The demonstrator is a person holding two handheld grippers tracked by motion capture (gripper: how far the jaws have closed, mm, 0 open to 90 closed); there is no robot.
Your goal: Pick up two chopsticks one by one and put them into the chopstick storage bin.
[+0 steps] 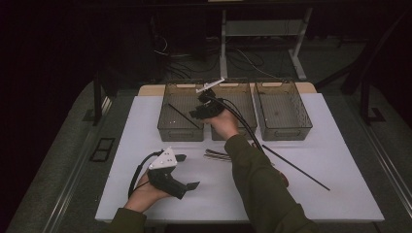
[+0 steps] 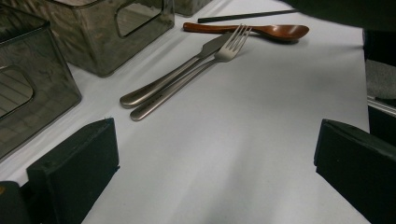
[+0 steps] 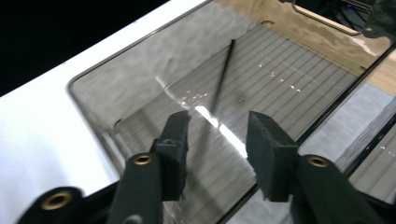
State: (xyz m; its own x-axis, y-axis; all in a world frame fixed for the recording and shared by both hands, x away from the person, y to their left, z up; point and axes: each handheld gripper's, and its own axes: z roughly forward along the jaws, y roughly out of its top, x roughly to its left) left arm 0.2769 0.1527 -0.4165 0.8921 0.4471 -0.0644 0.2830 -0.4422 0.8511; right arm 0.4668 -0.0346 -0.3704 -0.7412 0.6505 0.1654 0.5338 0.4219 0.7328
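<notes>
My right gripper [image 1: 197, 109] [image 3: 217, 126] hangs open over the left clear bin [image 1: 180, 134] [image 3: 116, 79], nothing between its pads. A black chopstick [image 1: 183, 115] [image 3: 223, 74] lies slanted on that bin's floor, below the jaws. My left gripper [image 1: 188, 171] [image 2: 215, 140] rests open on the white table near the front left, holding nothing. Ahead of it lie a metal fork [image 2: 187, 81] and knife [image 2: 173, 74] side by side, with a brown wooden spoon [image 2: 261, 30] beyond them. A second black chopstick [image 1: 296, 167] [image 2: 247, 16] lies on the table at the right.
Three clear bins stand in a row at the back: the left one, a middle bin [image 1: 243, 97] and a right bin [image 1: 284, 134]. The right forearm crosses the table's middle and hides part of the cutlery [image 1: 216, 155]. Dark floor and cables lie beyond the table.
</notes>
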